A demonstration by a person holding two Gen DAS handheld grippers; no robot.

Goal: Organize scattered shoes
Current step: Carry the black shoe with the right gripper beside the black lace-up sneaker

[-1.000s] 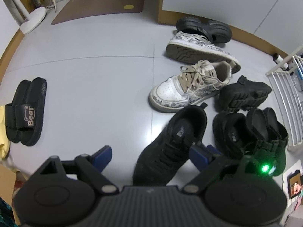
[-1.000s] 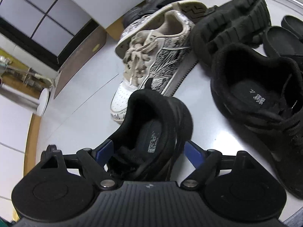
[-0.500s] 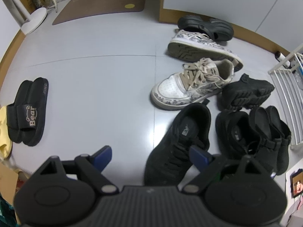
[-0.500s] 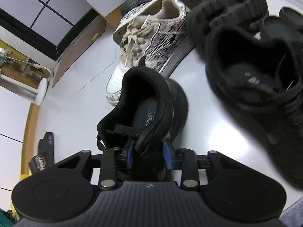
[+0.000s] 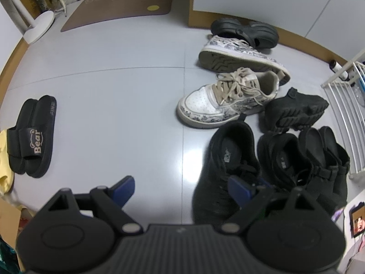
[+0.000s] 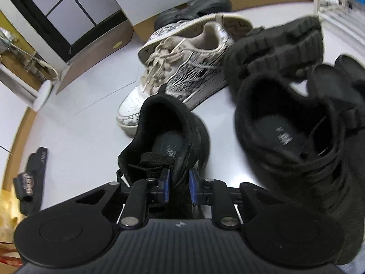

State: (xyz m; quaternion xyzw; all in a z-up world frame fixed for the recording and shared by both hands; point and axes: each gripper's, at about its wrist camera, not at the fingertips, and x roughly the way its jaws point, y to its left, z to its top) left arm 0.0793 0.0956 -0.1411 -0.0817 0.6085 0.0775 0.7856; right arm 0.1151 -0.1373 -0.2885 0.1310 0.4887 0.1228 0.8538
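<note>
The pale grey tiled floor (image 5: 114,96) takes up most of both views, with a brown doormat (image 5: 118,4) at its far edge and a white wire rack (image 5: 342,118) along one side. Shoes lie scattered over the floor: a patterned white sneaker (image 5: 219,105) stands upright beside its mate (image 5: 239,54), which is tipped on its side with the sole showing, and a black clog (image 5: 246,30) sits behind them against the skirting. A chunky black shoe (image 5: 294,111) lies on its side next to the rack, with a second black sneaker (image 5: 285,159) and a pair of black strapped sandals (image 5: 328,159) close together beneath it. Well apart from this group lies a black slide (image 5: 32,137) printed "Bear". The black sneaker (image 6: 173,141) is on the floor just beside the white one, and the right tool (image 6: 179,186) is clenched on its collar, the jaws having just closed with the shoe's edge pinched between them. The left tool (image 5: 182,188) is released, its blue pads wide apart above bare floor.
</note>
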